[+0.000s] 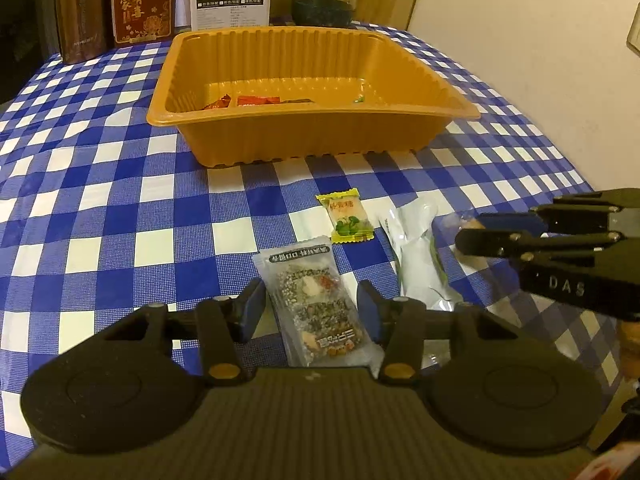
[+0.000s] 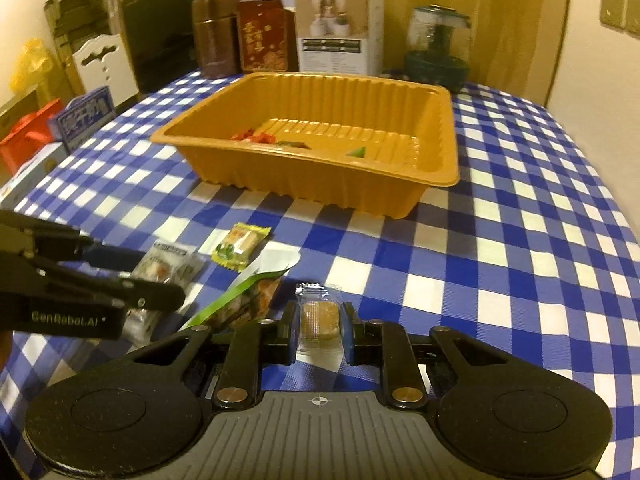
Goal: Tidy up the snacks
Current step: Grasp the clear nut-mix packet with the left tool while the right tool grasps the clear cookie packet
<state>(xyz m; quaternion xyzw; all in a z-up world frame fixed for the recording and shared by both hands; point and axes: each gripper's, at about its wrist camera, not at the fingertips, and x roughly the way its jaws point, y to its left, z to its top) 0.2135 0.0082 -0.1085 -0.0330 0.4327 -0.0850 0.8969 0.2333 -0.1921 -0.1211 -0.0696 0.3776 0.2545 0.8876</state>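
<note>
Right wrist view: the right gripper is clamped on a clear-wrapped brown biscuit. Left gripper straddles a nut bar packet, pads apparently just clear of it; grip uncertain.

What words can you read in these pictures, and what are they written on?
"DAS" on the right gripper.
"GenRobot.AI" on the left gripper.
Gold Chinese characters on the red box: too blurred to read surely.
Print on the white box, yellow candy and nut bar wrapper: too small.
</note>
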